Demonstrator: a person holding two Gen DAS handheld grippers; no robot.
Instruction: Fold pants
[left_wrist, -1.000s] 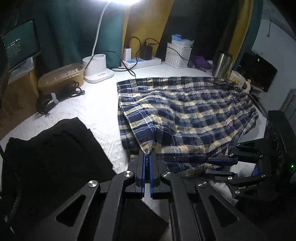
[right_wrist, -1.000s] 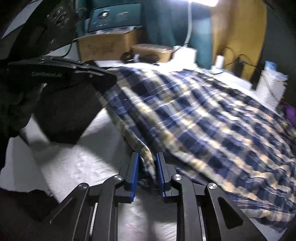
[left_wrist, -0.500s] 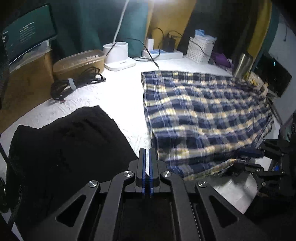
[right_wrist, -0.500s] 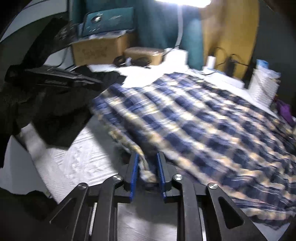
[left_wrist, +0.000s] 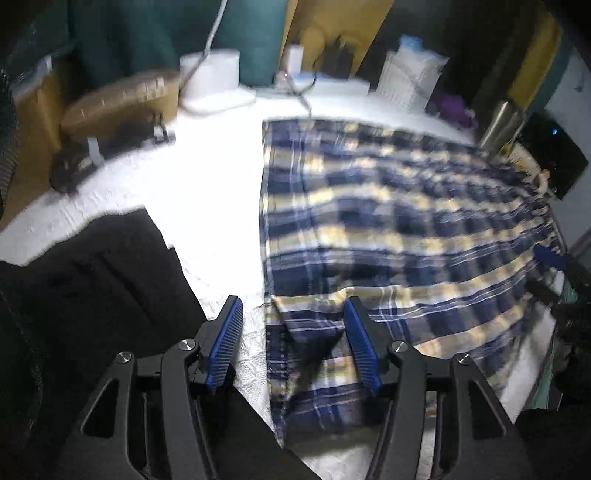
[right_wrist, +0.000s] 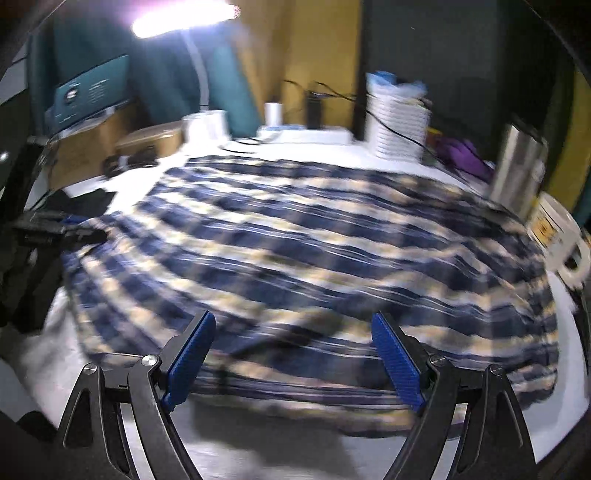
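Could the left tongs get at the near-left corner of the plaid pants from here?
Probably yes. The left tongs are open, with the plaid pants corner lying between the fingers; nothing covers it. The black garment lies off to the left.

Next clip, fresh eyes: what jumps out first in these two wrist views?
The blue-and-cream plaid pants dominate, spread flat across the white table and filling most of both views. Both the left gripper and the right gripper hang open at the near edge, gripping nothing. A dark garment lies left of the pants.
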